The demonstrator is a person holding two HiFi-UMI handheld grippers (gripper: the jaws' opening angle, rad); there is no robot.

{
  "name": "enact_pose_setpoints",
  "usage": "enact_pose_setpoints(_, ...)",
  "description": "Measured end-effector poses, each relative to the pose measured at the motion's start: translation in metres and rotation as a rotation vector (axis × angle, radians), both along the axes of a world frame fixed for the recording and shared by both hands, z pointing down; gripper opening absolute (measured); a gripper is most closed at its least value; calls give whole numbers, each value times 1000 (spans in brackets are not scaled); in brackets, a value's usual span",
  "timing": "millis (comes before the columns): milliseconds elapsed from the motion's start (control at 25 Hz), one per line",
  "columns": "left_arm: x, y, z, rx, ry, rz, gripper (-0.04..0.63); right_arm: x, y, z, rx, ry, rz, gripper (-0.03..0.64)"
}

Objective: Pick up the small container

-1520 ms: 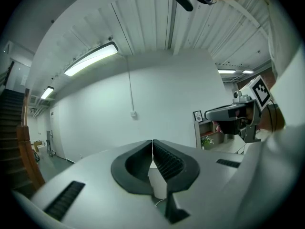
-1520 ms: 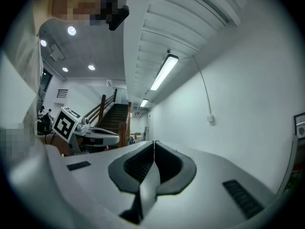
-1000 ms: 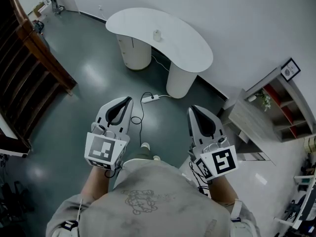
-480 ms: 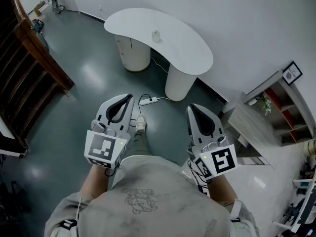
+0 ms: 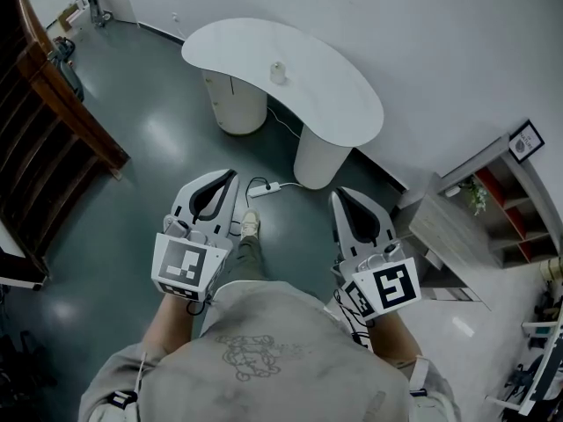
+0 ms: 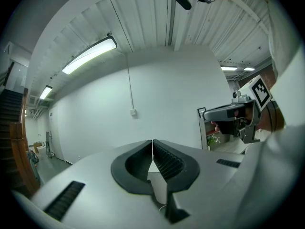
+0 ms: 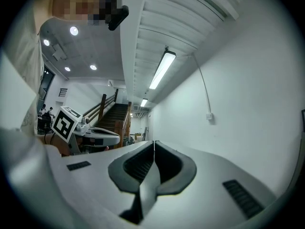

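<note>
The left tool (image 5: 230, 177) and right tool (image 5: 338, 196) are both closed tight and empty, held near. The small container (image 5: 278, 71) stands far off on the white surface (image 5: 339, 99).

The head view looks steeply down, well back from the curved white two-pedestal table (image 5: 290, 73). Both gripper views face level toward the plain white wall (image 6: 143, 99) behind it (the left one glimpses the right gripper (image 6: 206, 112)).

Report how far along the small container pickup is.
Nothing done yet: the small white container stands untouched on the white curved table. In hand: the left gripper and right gripper are shut, empty, well short of the table. Left: reach it, open, grasp, lift.
</note>
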State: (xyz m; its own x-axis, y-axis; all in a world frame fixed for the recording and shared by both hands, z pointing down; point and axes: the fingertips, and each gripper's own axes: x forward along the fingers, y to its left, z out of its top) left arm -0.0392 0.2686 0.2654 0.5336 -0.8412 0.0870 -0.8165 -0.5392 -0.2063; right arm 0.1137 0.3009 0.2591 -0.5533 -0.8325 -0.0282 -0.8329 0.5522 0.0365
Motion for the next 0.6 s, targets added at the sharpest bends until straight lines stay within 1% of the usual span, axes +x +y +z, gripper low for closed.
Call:
enact_pose_setpoints(360,-5,-82,7,-27,-8,41,19,-7,-74,8,-42,6,36,31)
enact_pose_setpoints(600,-21,-151,8,-59,-10,59,20,-23,-141,10,-84,12,54,31)
